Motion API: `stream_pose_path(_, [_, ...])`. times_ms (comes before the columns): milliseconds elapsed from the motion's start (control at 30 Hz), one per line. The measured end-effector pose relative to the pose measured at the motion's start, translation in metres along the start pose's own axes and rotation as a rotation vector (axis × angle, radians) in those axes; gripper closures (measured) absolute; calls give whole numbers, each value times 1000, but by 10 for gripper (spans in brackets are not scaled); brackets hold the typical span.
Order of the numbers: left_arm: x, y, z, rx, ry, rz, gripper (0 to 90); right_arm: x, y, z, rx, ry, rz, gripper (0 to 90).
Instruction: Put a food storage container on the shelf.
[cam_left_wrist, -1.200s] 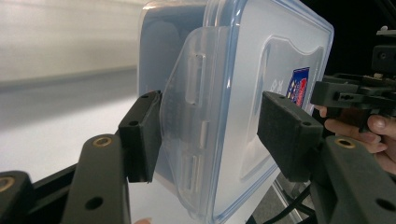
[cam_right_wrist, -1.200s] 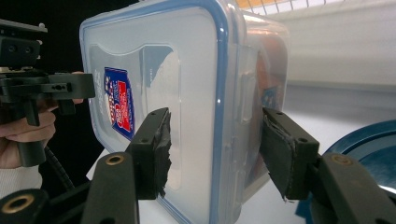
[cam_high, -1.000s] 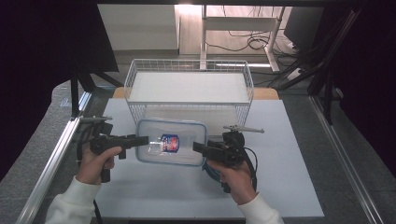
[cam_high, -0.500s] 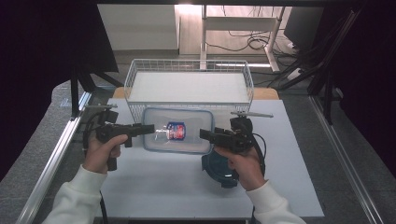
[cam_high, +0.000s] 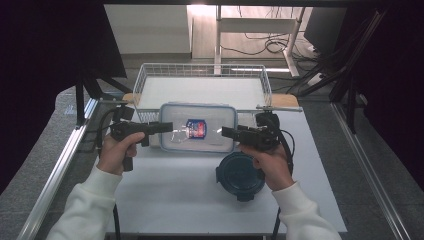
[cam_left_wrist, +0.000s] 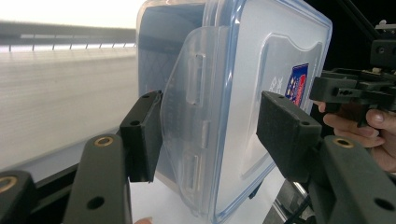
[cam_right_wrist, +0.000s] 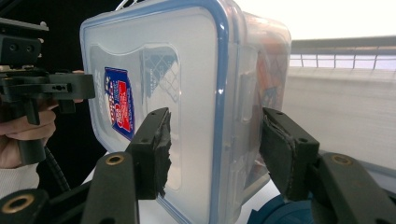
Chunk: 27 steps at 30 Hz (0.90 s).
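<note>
Desk (cam_high: 165, 200): white top, spread beneath both hand-held grippers.
Wire basket (cam_high: 142, 80): white, just beyond the two hand-held grippers, on the far part of the desk.
Box (cam_high: 197, 128): clear plastic, rectangular with rounded corners, closed by a clear lid with a blue seal line round its rim and a red-and-blue label on top; it hangs between the two hand-held grippers, above the desk and in front of the basket. Clip flaps show on its short ends.
Round lid (cam_high: 240, 175): dark teal, flat on the desk just below the right hand-held gripper.
Left hand-held gripper (cam_high: 167, 127): jaws partly spread, pinching the box's left end; in its own view (cam_left_wrist: 210, 133) one pad lies against the underside and the other against the lid, with the end flap between them.
Right hand-held gripper (cam_high: 227, 132): jaws partly spread, pinching the box's right end; in its own view (cam_right_wrist: 215, 140) they straddle the blue-edged rim.
</note>
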<state>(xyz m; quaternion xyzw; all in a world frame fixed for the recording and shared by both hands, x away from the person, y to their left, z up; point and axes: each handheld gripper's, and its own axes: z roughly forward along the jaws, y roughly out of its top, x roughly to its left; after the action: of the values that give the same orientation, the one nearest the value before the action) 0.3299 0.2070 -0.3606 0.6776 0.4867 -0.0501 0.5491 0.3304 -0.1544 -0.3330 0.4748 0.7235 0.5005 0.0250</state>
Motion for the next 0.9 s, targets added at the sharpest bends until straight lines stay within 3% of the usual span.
stream_pose_path(433, [-7,27,7,1,7,23,424,-9,22,-4,-7,5,-4,450])
stream_pose_path(733, [-13,50,7,-15,13,38,424,-11,47,-7,-15,11,-17,450])
stream_pose_path(900, [-12,63,11,-18,11,27,424,-14,61,-6,-16,12,-19,450])
